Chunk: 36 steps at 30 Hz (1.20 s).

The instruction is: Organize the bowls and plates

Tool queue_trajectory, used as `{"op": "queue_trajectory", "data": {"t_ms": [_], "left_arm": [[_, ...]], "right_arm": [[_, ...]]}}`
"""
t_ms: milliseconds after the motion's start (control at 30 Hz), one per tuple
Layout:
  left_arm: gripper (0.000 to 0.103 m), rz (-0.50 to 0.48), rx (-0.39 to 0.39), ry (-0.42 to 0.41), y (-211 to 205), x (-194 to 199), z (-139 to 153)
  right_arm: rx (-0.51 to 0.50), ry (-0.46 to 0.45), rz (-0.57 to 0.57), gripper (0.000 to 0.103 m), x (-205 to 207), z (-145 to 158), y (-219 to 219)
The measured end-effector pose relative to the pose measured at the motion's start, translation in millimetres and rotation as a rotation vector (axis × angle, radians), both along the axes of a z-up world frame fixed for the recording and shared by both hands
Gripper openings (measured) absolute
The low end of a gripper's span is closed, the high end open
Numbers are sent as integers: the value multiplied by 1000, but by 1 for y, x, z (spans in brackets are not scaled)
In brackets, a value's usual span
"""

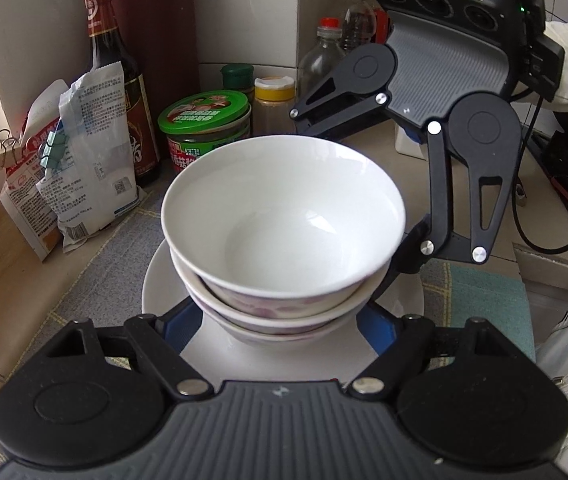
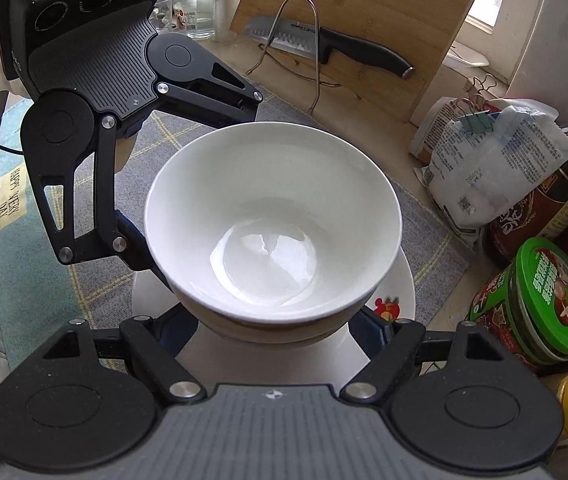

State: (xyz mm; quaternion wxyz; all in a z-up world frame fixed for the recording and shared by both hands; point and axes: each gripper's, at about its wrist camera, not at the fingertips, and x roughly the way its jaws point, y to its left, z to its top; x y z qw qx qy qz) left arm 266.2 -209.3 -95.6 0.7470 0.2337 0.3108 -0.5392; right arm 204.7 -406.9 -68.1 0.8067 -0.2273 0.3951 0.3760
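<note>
Left wrist view, left to right: clipped paper bags [image 1: 63,160] at left, dark sauce bottle [image 1: 117,80] behind them, green-lidded jar [image 1: 205,120], then the stack of bowls [image 1: 284,216] at frame centre, sitting on a white plate [image 1: 171,292]. The plate rests on a grey checked mat [image 1: 95,276] on the worktop [image 1: 388,140].

Left gripper [image 1: 279,320]: spread, one blue finger either side of the lowest bowls, near them; contact can't be confirmed. Right gripper [image 2: 279,320]: also spread, flanking the stack from the other side, its arm at upper right of the left view. Neither is pinching anything.

Judgement: the step is either bracing or lifting the stack. To do it well, close evenly on the lower bowl wall, below the rim. Glazed ceramic is slick, and the top bowl [image 2: 271,220] sits loose in the nest, so keep it level and move slowly. Watch that the plate doesn't drag.

Right wrist view: cutting board [image 2: 364,20] leaning at upper centre with a knife [image 2: 324,44] on a wire rack, bags and jar at right. Cramped kitchen corner, daylight from a window.
</note>
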Motion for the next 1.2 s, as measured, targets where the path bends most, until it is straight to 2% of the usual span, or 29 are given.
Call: {"op": "queue_trajectory", "data": {"t_ms": [367, 533, 600, 667, 767, 900, 1000, 1133, 1200], "left_arm": [[84, 15, -16, 23, 1, 2, -2], [85, 23, -25, -8, 2, -3, -3], [93, 32, -33, -28, 3, -6, -3], [97, 50, -50, -48, 6, -10, -2], [98, 81, -52, -65, 13, -17, -2], [99, 147, -78, -142, 31, -34, -1], [100, 226, -154, -192, 50, -50, 2], [101, 327, -218, -171, 66, -71, 12], [101, 377, -206, -178, 70, -81, 20]], "right_arm": [[0, -12, 5, 86, 2, 0, -2], [-6, -24, 1, 86, -1, 1, -2], [-6, -28, -8, 91, -2, 1, -2], [25, -16, -21, 102, -3, 3, -3], [26, -27, -48, 102, -7, 5, 1], [7, -41, -112, 103, -19, 5, 9], [-32, -53, -188, 103, -30, 6, 18], [-60, -61, -369, 103, -42, 5, 31], [-49, -62, -486, 103, -51, 7, 37]]}}
